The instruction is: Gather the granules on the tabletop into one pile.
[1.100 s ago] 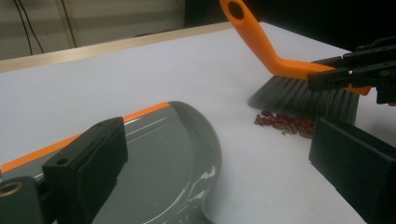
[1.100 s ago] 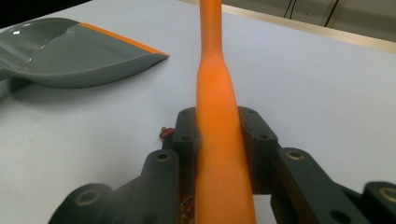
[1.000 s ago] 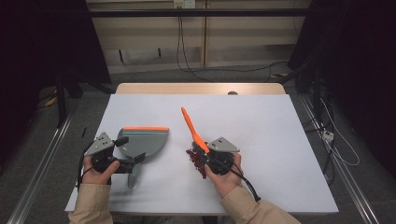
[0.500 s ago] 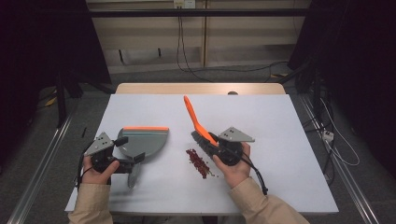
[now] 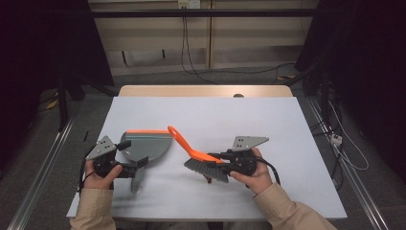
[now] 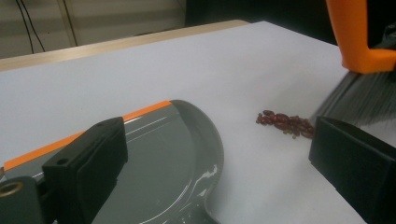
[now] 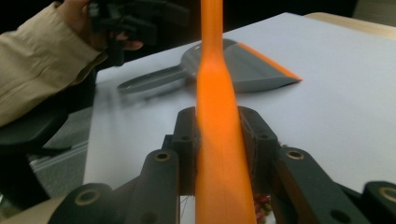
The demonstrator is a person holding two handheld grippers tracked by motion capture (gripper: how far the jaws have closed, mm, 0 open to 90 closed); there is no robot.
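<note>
Jaws of the right gripper [image 5: 218, 157] clamp the orange brush [image 5: 201, 160]; the left gripper [image 5: 136, 164] gapes beside the dustpan [image 5: 143, 146].

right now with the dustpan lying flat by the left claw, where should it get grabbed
Take the dustpan by its narrow grey handle, which juts toward the person's edge of the table. Come in from that near side, where the left claw already sits, jaws either side of the handle. The pan's body is too wide and flat, and its orange lip should stay clear for sweeping.
</note>
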